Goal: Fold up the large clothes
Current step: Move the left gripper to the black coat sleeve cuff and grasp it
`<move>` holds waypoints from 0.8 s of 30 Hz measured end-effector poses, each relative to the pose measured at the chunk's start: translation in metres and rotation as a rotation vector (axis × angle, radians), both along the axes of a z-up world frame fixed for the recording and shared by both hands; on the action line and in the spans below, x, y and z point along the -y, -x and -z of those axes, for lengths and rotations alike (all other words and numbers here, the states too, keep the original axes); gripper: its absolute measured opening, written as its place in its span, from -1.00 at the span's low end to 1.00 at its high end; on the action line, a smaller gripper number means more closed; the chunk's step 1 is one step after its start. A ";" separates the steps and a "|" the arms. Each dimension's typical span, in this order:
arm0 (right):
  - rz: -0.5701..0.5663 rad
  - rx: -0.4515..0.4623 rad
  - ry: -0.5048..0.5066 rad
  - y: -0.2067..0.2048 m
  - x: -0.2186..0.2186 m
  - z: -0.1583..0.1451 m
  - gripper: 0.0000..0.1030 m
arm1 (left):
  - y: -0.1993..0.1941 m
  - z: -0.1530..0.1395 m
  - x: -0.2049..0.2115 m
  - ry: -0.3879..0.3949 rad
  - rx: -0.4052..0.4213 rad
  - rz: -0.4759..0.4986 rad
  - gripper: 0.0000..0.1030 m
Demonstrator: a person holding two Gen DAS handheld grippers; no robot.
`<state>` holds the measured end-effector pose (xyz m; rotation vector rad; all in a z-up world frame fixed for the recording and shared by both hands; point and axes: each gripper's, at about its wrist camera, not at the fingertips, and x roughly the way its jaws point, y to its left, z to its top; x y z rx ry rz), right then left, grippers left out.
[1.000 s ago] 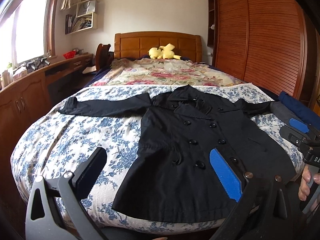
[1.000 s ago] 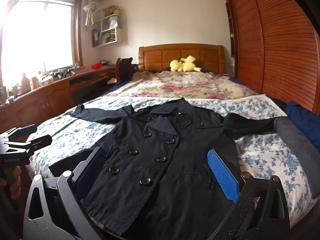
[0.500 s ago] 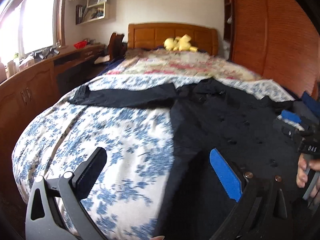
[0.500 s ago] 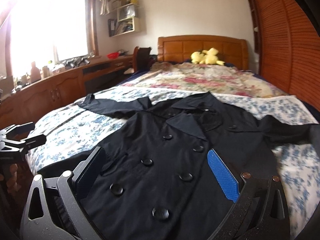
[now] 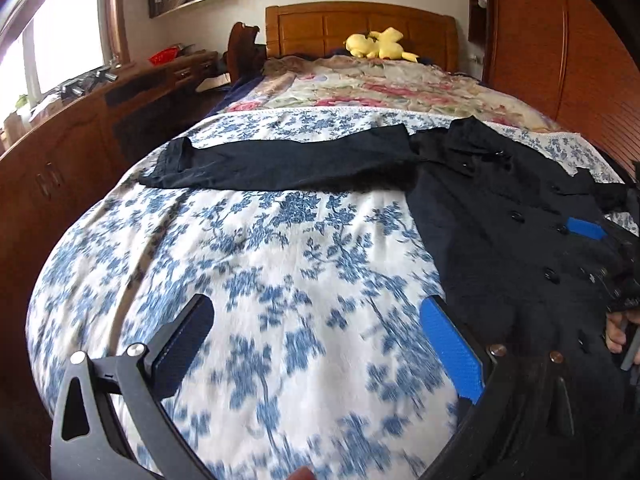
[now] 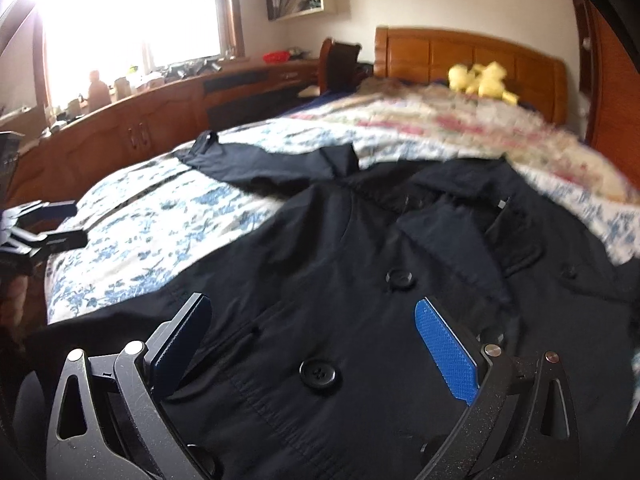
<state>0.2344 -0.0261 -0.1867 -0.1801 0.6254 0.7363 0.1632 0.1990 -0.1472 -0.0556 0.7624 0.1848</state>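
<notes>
While lying flat and buttoned across the bed (image 5: 256, 280), black coat (image 6: 360, 280) not yet folded at all; left sleeve (image 5: 280, 164) stretched straight out over the blue-flowered cover, body spread at the near edge; every fold yet to do, judging by that. Left tongs (image 5: 316, 340) apart over bare cover just beside the coat's side, clamping nothing; right tongs (image 6: 312, 336) apart, low over the buttoned front, empty too. Beyond: second floral quilt (image 5: 380, 92), yellow plush toy (image 5: 376, 44) at wooden headboard (image 5: 320, 28), bright window (image 6: 128, 12), long wooden cabinets (image 5: 60, 168), slatted wardrobe (image 5: 560, 40).
</notes>
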 end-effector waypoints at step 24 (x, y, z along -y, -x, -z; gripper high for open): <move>-0.004 -0.083 -0.023 -0.012 0.004 0.014 1.00 | -0.190 0.052 -0.126 0.372 -0.064 -0.252 0.59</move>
